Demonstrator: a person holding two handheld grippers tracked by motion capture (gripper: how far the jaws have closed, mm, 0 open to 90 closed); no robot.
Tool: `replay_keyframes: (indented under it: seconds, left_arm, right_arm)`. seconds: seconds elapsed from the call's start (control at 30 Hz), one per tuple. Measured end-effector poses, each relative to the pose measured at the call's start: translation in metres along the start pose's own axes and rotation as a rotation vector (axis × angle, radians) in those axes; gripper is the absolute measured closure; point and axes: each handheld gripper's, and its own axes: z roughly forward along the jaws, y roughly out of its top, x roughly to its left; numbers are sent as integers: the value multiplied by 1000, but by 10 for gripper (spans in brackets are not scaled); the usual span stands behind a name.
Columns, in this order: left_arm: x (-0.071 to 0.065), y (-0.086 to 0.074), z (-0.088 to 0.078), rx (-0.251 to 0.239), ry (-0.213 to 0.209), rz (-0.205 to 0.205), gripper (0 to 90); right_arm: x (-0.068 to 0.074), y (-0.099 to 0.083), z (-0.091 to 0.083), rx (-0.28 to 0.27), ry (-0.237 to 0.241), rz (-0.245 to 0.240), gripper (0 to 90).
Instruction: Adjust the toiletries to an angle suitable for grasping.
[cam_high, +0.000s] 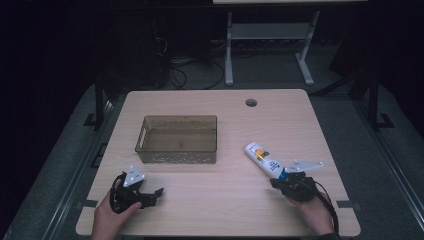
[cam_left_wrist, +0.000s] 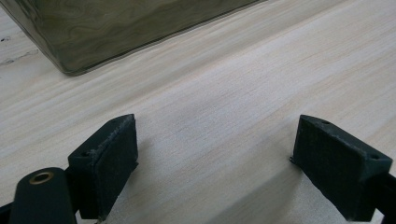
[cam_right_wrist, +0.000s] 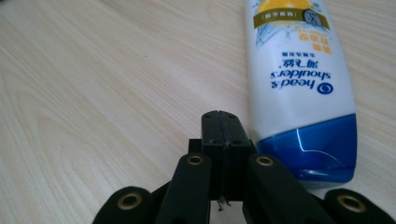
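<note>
A white shampoo bottle (cam_right_wrist: 299, 79) with a blue cap lies flat on the pale wooden bench (cam_high: 225, 200), at its right side, cap end toward the person. The right gripper (cam_right_wrist: 223, 122) sits just beside that cap, its fingers pressed together with nothing between them; the bottle lies to one side of them, outside the fingers. Across the bench, the left gripper (cam_left_wrist: 212, 154) rests near the front edge with its fingers (cam_left_wrist: 109, 158) spread wide over bare wood. A smoky translucent basket (cam_high: 177, 156) stands just beyond it.
</note>
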Motion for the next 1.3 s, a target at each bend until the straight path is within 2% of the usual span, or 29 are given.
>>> replay_keyframes:
  seconds: [0.33,0.83,1.3]
  left_arm:
    - [0,0,0,0,0,0,129]
    - [0,0,0,0,0,0,129]
    - [0,0,0,0,0,0,129]
  right_arm:
    - [-7,-3,0,22,-24,5,895]
    - [-24,-6,-7,10,-70,41,896]
    - [-52,-6,-14,-11,-125,93,896]
